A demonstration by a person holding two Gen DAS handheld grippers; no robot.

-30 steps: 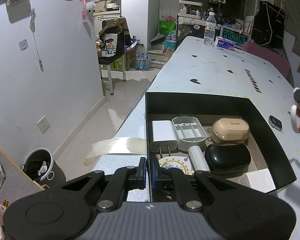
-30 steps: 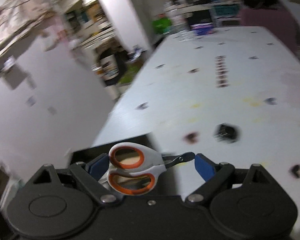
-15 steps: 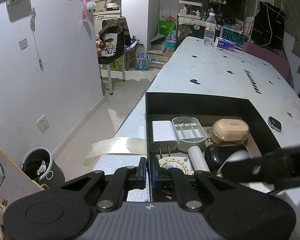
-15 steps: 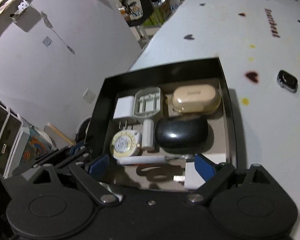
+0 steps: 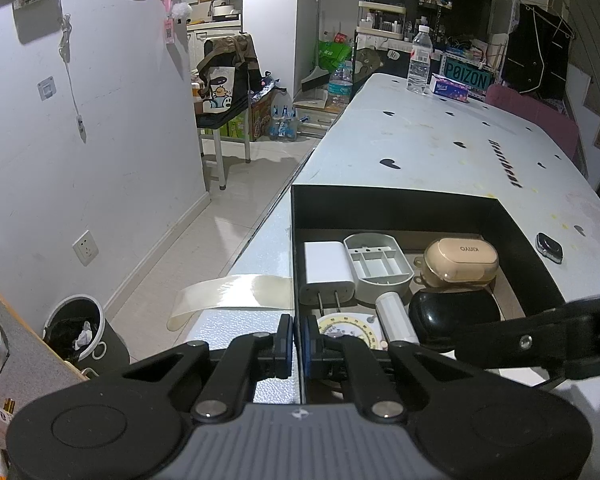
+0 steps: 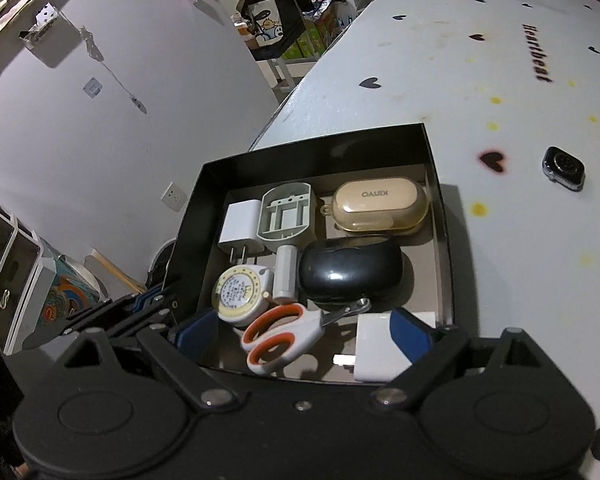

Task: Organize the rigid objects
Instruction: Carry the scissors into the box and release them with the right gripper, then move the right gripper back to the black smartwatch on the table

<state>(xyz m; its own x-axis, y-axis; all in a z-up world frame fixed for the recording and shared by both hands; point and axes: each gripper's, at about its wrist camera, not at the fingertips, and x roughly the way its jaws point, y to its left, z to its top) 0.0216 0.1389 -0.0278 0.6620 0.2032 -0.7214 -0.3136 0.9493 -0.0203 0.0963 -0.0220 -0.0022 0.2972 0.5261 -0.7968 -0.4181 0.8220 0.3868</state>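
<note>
The scissors (image 6: pixel 284 334), white with orange-lined handles, lie in the near part of the black box (image 6: pixel 440 216), blades pointing toward the black oval case (image 6: pixel 350 270) and their tip at its near edge. They sit between the round tape measure (image 6: pixel 240 292) on one side and a white plug block (image 6: pixel 374 354) on the other. Farther in, the box holds a white charger (image 6: pixel 240 226), a grey tray (image 6: pixel 288 216), a small white cylinder (image 6: pixel 286 274) and a tan earbud case (image 6: pixel 380 204), packed close together. A smartwatch (image 6: pixel 564 168) lies on the bench (image 6: pixel 500 60) outside the box, well apart from its wall.

The right claw (image 6: pixel 300 332) hangs tilted down over the box's near wall, its blue pads spread wide on either side of the scissors without pressing on them: released. The left claw (image 5: pixel 296 340) points down at the box's left wall, its pads clenched together; whether the wall's edge is pinched between them cannot be told. The right claw's arm crosses the left wrist view in front of the black oval case.
</note>
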